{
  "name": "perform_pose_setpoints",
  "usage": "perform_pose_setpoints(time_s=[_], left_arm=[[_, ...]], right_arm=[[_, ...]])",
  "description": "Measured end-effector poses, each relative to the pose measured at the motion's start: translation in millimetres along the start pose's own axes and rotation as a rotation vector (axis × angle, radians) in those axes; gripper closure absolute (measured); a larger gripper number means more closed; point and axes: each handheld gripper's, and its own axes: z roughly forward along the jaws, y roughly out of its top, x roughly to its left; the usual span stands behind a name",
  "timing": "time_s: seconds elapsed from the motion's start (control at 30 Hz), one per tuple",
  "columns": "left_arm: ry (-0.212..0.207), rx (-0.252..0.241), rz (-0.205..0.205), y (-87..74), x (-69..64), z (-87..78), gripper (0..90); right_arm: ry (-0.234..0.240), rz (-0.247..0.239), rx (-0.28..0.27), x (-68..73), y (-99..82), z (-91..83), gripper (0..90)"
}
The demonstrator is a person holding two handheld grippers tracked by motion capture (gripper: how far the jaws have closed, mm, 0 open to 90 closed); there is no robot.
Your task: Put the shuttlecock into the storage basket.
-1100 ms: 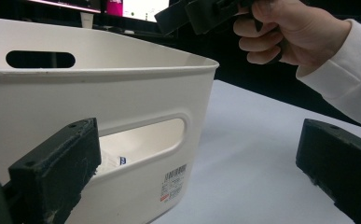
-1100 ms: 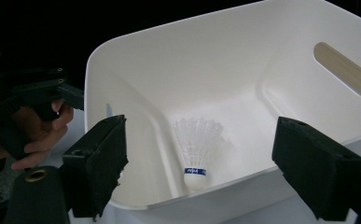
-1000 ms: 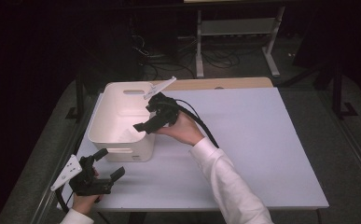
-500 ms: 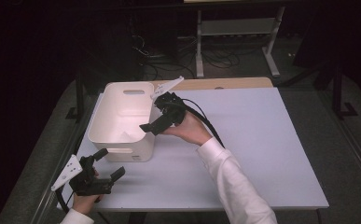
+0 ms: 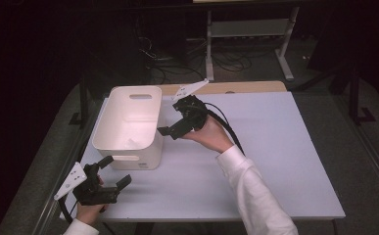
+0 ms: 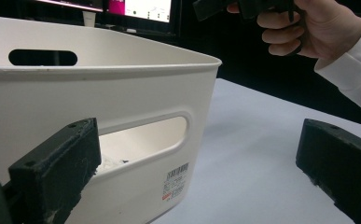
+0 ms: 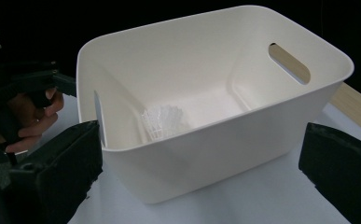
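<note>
Right gripper view: shuttlecock [image 7: 165, 120] lies in bin [image 7: 225, 140] beyond both grippers' spread jaws.

High view looks down from above; both gripper views face the white bin [image 5: 128, 122] closely, seemingly from opposite sides.

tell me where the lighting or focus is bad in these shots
High view: table is lit, surroundings nearly black. Left gripper view: near jaws soft, bin sharp. Right gripper view: jaws blurred, shuttlecock pale against the white bin floor, hard to make out.
</note>
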Motion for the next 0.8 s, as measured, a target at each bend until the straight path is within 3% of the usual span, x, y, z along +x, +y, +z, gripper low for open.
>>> perform_pose_setpoints(time_s=[0.17,0.8], left_arm=[[0.002,0.009,0.011,0.0,0.7,-0.1,0.0],[0.003,0.006,0.002,-0.3,0.3,2.0,0.0]], right_arm=[[0.021,0.04,-0.026,-3.6,-5.5,-7.1,0.0],[-0.032,0.062,-0.041,-17.4,-30.5,-34.3,0.0]])
